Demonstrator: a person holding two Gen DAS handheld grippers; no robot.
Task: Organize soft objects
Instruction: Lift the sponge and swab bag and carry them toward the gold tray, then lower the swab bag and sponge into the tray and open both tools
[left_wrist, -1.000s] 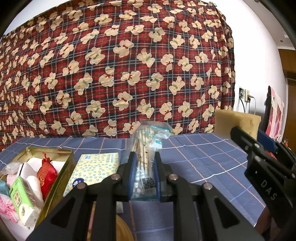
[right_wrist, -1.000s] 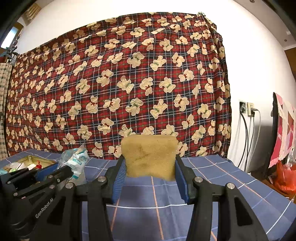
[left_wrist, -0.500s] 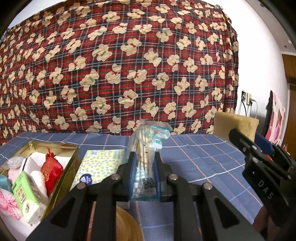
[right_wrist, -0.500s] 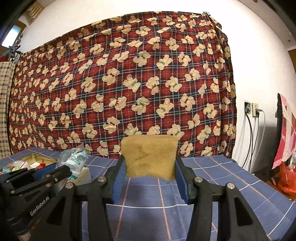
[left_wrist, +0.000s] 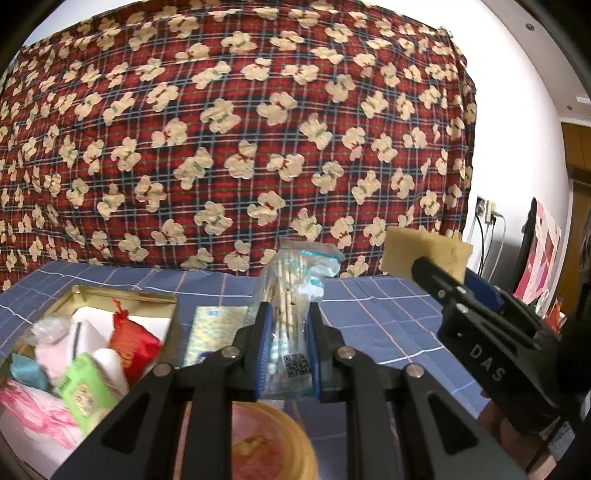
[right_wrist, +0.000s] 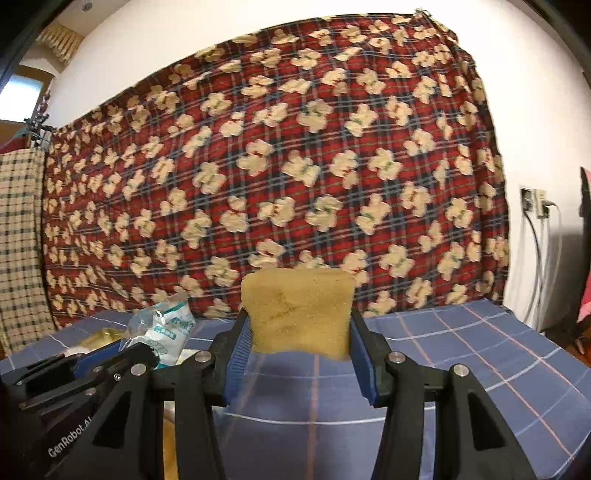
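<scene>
Blue-padded left gripper (left_wrist: 287, 343) is clamped on a clear bag of cotton swabs (left_wrist: 291, 314), held upright above the blue checked tablecloth (left_wrist: 376, 317). Right gripper (right_wrist: 300, 347) grips a tan sponge (right_wrist: 298, 314). Gold tin (left_wrist: 122, 299) sits at 9 o'clock of the bag.

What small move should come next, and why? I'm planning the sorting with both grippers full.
Probably swing the left gripper left over the tin and release the swab bag: the tin sits right beside it, nearer than to the sponge.
</scene>
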